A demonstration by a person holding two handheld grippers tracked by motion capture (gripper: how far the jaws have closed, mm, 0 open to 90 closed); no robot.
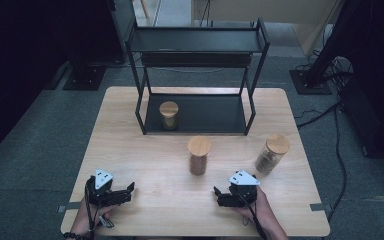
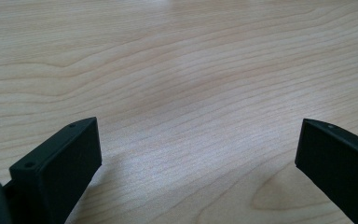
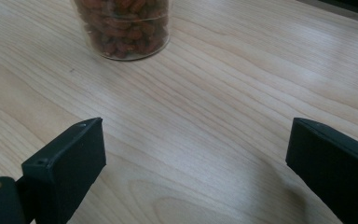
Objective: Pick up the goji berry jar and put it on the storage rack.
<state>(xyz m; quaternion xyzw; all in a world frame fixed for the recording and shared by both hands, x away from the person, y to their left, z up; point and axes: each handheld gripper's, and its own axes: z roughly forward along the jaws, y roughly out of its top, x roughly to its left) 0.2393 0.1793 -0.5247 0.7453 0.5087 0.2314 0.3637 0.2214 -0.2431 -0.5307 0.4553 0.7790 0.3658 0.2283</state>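
Right claw [image 1: 221, 196]: jaws stood wide apart, holding nothing, low over the bench [image 1: 145, 165], near the middle jar [image 1: 198, 155] of brown nuts. Left claw [image 1: 125, 192]: jaws likewise apart, empty. Jars with wooden lids: three, namely the middle jar, one at right [image 1: 271, 153], one [image 1: 169, 115] on the black rack's [image 1: 198, 47] lower shelf.

I'm looking at a lab or studio — grey carpet [image 1: 40, 150], stand bases [image 1: 84, 77], loose cables [image 1: 337, 145], one wooden table [image 1: 145, 165].
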